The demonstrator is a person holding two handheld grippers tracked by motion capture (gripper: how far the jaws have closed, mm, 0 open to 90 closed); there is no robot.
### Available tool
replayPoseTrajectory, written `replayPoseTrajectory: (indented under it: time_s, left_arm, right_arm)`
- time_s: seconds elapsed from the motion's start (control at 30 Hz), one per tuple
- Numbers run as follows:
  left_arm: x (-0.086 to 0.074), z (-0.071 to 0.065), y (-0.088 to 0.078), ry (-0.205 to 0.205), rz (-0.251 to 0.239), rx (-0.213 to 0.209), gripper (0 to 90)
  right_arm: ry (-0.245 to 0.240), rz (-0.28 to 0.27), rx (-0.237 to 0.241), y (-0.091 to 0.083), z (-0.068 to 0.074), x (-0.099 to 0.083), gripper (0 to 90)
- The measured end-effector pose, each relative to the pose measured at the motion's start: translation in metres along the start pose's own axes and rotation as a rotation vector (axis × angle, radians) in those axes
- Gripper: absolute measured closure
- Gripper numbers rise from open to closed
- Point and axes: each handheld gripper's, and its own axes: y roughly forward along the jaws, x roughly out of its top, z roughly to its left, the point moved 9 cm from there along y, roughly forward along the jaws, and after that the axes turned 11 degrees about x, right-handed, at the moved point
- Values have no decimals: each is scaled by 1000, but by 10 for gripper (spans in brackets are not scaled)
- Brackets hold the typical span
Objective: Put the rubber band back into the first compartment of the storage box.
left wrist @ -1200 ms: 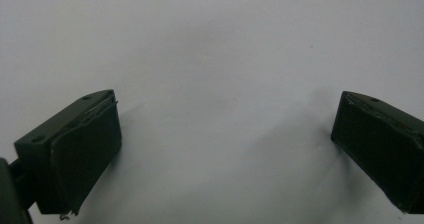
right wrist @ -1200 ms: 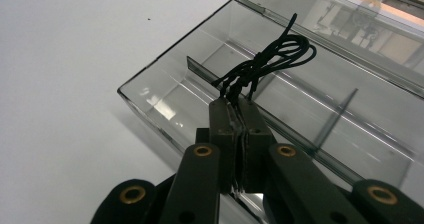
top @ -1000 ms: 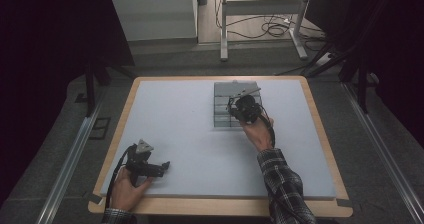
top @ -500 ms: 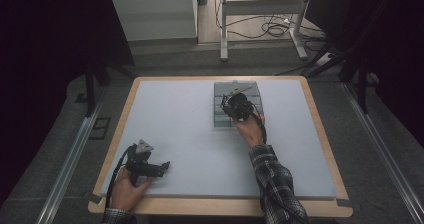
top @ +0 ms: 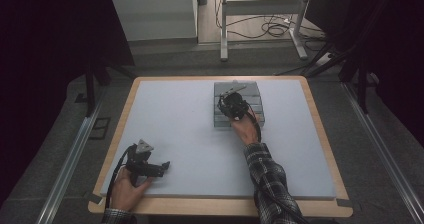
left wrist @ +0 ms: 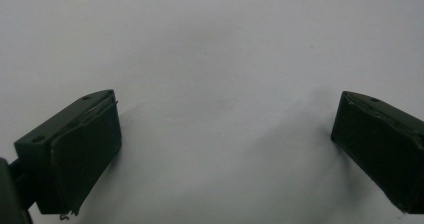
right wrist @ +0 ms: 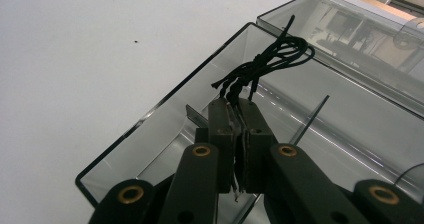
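1. Right gripper (right wrist: 239,134): fingers pinching black cord bundle (right wrist: 267,64) over the clear box (right wrist: 165,129), far right of surface (top: 175,129).
2. Left gripper (left wrist: 225,149): fingers spread, resting near-left.
3. Advice: be lowering the cord well inside the box walls before releasing.

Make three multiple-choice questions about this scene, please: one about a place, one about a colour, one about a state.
1. Where is the right gripper?
A. over the clear box
B. beside the left gripper
C. off the table

2. What colour is the bundle of cord?
A. white
B. black
C. red

3. How do the jaws of the left gripper stand?
A. shut on the cord
B. shut on nothing
C. wide open with nothing between

Answers:
1 A, its jaws point into the clear box at the far side of the pad.
2 B, the looped strands are black.
3 C, bare pad shows between the two jaws.
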Motion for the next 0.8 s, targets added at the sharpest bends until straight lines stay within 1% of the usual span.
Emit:
replayPoseTrajectory:
  time_s: [0.13, 0.33, 0.47, 0.8]
  left_arm:
    - [0, 0, 0, 0, 0, 0, 0]
    - [0, 0, 0, 0, 0, 0, 0]
    - [0, 0, 0, 0, 0, 0, 0]
    - [0, 0, 0, 1, 1, 1, 0]
  right_arm:
    - [-1, -3, -15, 2, -3, 0, 752]
    - [-10, -6, -20, 2, -3, 1, 728]
    - [-3, -12, -20, -1, -2, 2, 705]
    - [-16, -10, -7, -7, 3, 4, 656]
